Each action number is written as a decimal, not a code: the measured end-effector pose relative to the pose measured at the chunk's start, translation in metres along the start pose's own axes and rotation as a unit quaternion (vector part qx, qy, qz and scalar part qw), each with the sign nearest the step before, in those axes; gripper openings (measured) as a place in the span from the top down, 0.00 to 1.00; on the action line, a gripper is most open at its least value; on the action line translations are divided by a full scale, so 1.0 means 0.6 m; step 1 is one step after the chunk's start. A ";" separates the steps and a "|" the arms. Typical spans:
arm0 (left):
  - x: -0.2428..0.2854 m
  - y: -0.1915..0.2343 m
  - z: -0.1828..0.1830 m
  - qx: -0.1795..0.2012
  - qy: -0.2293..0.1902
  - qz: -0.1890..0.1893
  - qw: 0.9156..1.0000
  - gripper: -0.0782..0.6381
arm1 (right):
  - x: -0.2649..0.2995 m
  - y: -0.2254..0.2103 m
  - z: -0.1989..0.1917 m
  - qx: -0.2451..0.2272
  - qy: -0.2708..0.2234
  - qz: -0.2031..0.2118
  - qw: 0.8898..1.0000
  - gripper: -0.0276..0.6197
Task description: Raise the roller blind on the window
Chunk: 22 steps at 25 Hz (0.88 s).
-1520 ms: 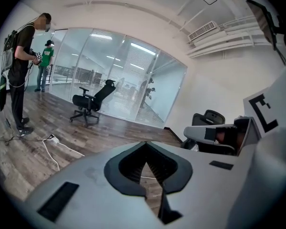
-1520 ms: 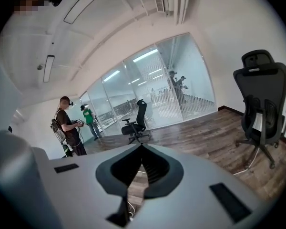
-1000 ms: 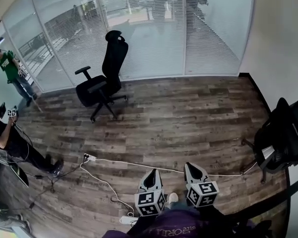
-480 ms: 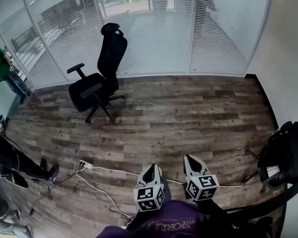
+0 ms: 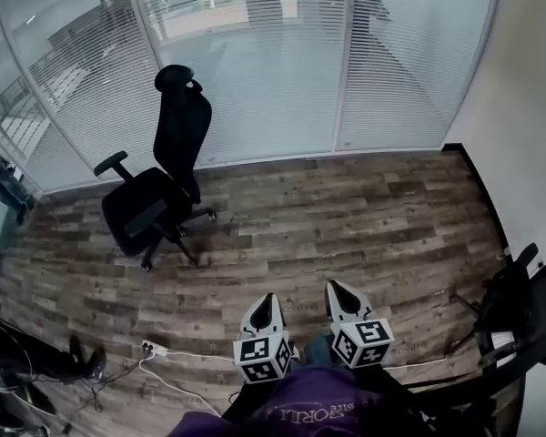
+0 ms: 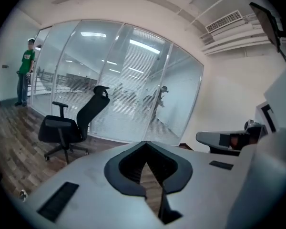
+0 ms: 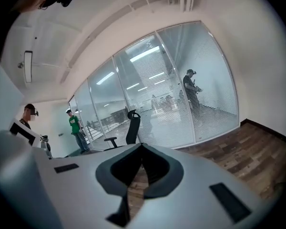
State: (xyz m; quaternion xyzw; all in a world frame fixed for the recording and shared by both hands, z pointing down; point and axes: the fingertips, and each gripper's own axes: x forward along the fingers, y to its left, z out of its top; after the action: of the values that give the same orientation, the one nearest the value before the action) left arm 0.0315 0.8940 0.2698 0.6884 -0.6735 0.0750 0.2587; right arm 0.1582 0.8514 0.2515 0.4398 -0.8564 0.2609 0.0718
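The slatted blinds hang behind a curved glass wall across the far side of the room; they also show in the left gripper view and the right gripper view. My left gripper and right gripper are side by side at the bottom of the head view, over the wood floor and well short of the glass. Both point toward it. In its own view the left gripper has its tips together with nothing between them. The right gripper looks the same, shut and empty.
A black office chair stands left of centre before the glass, and a second dark chair is at the right edge. A power strip with white cable lies at lower left. A person in green stands far left.
The view and both grippers have advanced toward the glass wall. The white cable, once ahead of the grippers, now lies beside and behind them; the black chair sits lower and further left. Both grippers stay shut.
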 end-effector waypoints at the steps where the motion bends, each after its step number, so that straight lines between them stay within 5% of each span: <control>1: 0.027 -0.005 -0.002 -0.002 0.010 -0.008 1.000 0.89 | 0.023 -0.017 0.007 0.001 0.002 -0.007 1.000 0.96; 8: 0.285 -0.003 0.069 -0.009 0.047 -0.015 0.999 0.89 | 0.254 -0.176 0.117 0.014 0.009 -0.030 0.999 0.96; 16: 0.585 -0.020 0.266 -0.012 -0.002 0.018 1.000 0.89 | 0.488 -0.336 0.314 -0.009 0.011 0.053 0.999 0.96; 22: 0.729 -0.046 0.280 -0.018 0.037 0.005 0.999 0.89 | 0.611 -0.420 0.399 0.009 -0.020 0.060 0.998 0.96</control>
State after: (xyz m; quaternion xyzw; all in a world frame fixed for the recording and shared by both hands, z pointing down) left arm 0.0530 0.4272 0.3167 0.6768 -0.6684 0.0890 0.2954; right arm 0.1618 0.3469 0.2733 0.3937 -0.8801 0.2631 0.0349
